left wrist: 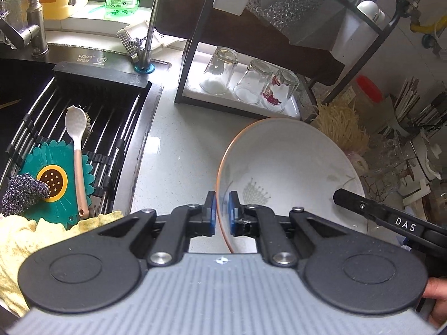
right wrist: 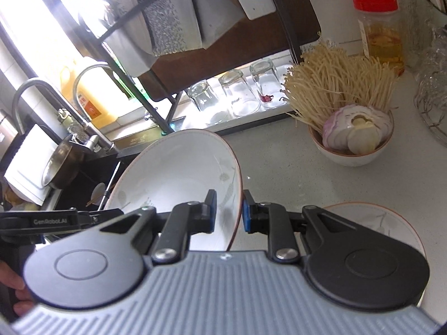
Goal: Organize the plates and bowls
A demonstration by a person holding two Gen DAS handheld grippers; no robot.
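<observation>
White bowl (left wrist: 290,173) with a thin orange rim, tilted above the pale desk (left wrist: 178,150), between sink (left wrist: 83,117) and a small bowl of vegetables (right wrist: 352,142). Pinched at its left rim by the left tool (left wrist: 222,213), nearly closed, blue pads on either side of the wall. Gripped at the opposite rim by the right tool (right wrist: 229,213), narrowly parted around the wall; second plate (right wrist: 391,223) flat on the desk just beside.
</observation>
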